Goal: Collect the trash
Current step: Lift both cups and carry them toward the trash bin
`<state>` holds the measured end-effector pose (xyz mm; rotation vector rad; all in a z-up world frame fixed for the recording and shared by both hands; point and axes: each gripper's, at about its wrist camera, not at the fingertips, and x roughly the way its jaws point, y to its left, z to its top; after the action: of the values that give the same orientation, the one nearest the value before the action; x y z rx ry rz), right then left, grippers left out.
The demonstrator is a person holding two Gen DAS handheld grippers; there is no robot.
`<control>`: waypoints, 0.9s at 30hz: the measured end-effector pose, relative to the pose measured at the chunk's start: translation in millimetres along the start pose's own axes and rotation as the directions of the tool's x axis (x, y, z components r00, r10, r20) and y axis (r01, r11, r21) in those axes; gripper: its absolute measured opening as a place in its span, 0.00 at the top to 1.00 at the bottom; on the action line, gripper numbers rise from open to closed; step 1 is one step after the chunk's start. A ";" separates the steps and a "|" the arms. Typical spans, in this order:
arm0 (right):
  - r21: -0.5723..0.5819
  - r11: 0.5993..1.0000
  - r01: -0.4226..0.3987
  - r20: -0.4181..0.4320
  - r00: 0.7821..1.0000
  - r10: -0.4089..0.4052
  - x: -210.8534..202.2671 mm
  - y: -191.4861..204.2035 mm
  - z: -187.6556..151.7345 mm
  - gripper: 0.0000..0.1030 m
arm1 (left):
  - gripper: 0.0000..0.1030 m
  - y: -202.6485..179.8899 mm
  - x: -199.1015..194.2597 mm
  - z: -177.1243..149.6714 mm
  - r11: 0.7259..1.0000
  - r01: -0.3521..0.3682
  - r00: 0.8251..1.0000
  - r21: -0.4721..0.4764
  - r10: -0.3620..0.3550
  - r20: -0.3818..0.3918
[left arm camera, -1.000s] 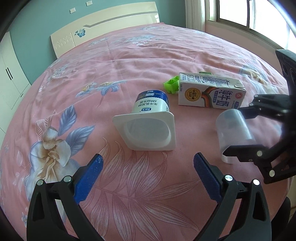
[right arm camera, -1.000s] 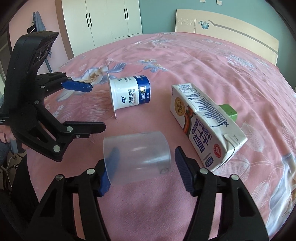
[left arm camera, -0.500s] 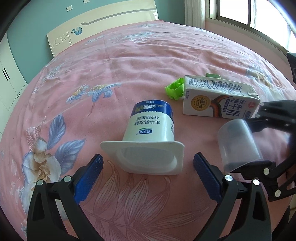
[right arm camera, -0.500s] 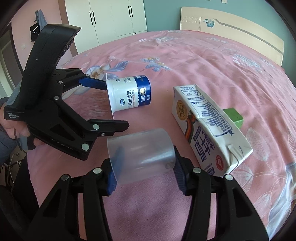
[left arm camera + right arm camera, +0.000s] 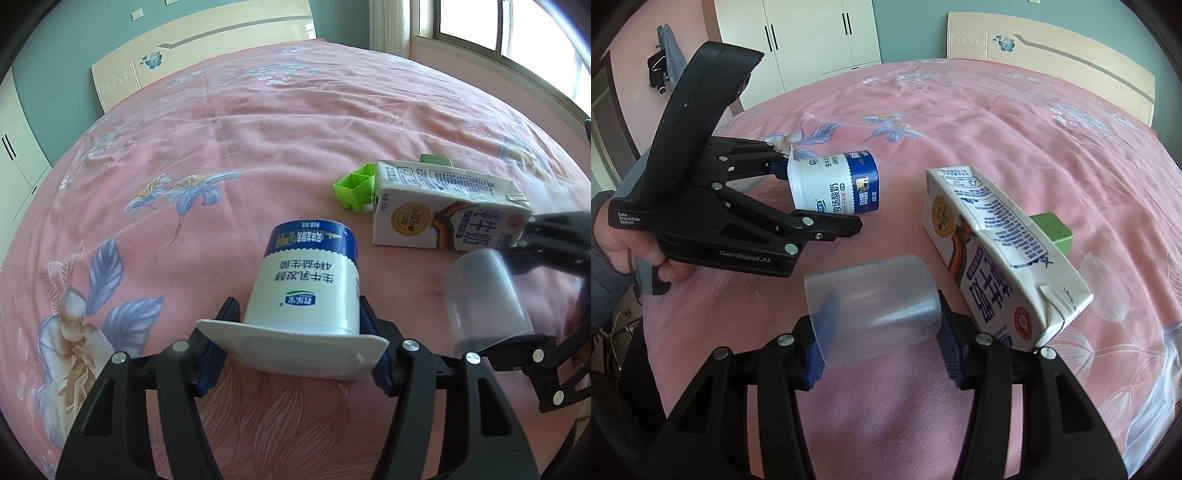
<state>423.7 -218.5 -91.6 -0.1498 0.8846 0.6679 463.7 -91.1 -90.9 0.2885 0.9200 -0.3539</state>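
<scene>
My left gripper (image 5: 299, 321) is shut on a white and blue yogurt cup (image 5: 308, 284), gripping it just behind its square rim; the cup (image 5: 836, 184) also shows in the right wrist view, held on its side. My right gripper (image 5: 879, 325) is shut on a clear plastic cup (image 5: 873, 314), held on its side above the bed; it shows at the right of the left wrist view (image 5: 484, 299). A milk carton (image 5: 997, 258) lies on the pink bedspread, also seen in the left wrist view (image 5: 443, 210).
A green plastic piece (image 5: 354, 190) lies against the carton's far side, and a green block (image 5: 1052, 230) shows behind it. The pink floral bedspread (image 5: 221, 147) stretches to a headboard (image 5: 203, 48). Wardrobes (image 5: 812, 33) and a window (image 5: 498, 26) border the room.
My left gripper moved forward and closed on the yogurt cup. My right gripper closed on the clear cup and lifted it slightly.
</scene>
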 end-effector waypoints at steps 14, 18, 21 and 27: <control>-0.025 1.000 0.003 0.004 1.000 -0.003 -3.8 6.6 -0.6 0.50 | 0.37 -1.4 -15.9 -9.0 0.999 -0.031 0.999 0.010 0.031 0.021; -0.026 0.999 0.020 0.006 1.000 -0.020 -7.2 9.3 -2.4 0.50 | 0.37 -1.1 -24.3 -15.9 0.999 -0.032 0.999 0.014 0.032 0.021; -0.024 0.999 0.028 0.010 1.000 -0.028 -11.2 12.0 -5.8 0.50 | 0.37 -1.7 -31.9 -22.7 0.999 -0.042 0.999 0.013 0.041 0.025; -0.026 0.999 0.043 0.018 0.999 -0.043 -25.7 22.7 -15.7 0.50 | 0.37 -3.5 -54.7 -40.9 0.999 -0.051 0.998 0.004 0.050 0.037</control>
<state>388.2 -219.0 -78.9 -0.1863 0.8538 0.6403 402.4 -68.9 -70.2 0.3079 0.8741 -0.3139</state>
